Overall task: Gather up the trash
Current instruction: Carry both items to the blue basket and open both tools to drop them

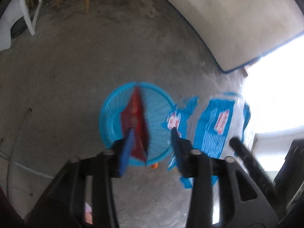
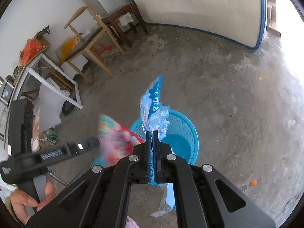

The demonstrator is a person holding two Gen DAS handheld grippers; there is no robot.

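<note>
Left gripper (image 1: 152, 131) angled steeply down over the basket (image 1: 114, 133), jaws parted. Red wrapper (image 1: 136, 125) sat edge-on against the left pad (image 1: 126, 152), far pad clear of it, so not pinched. Wrapper hung right above the basket's mouth, blurred. From the right camera, same wrapper (image 2: 117, 138) showed as a red-and-teal smear off the tip of the left gripper (image 2: 95, 142), a hand (image 2: 28, 203) wrapped round its handle, lower left.

Right gripper (image 2: 152, 133) also tipped down, jaws clamped tight on a blue plastic bag (image 2: 153, 102). Bag stuck up past the fingertips, tail dangling under them. Basket (image 2: 182, 133) just ahead and below. Orange scrap (image 2: 253, 182) lay on the floor (image 2: 228, 85), off to the right.
</note>
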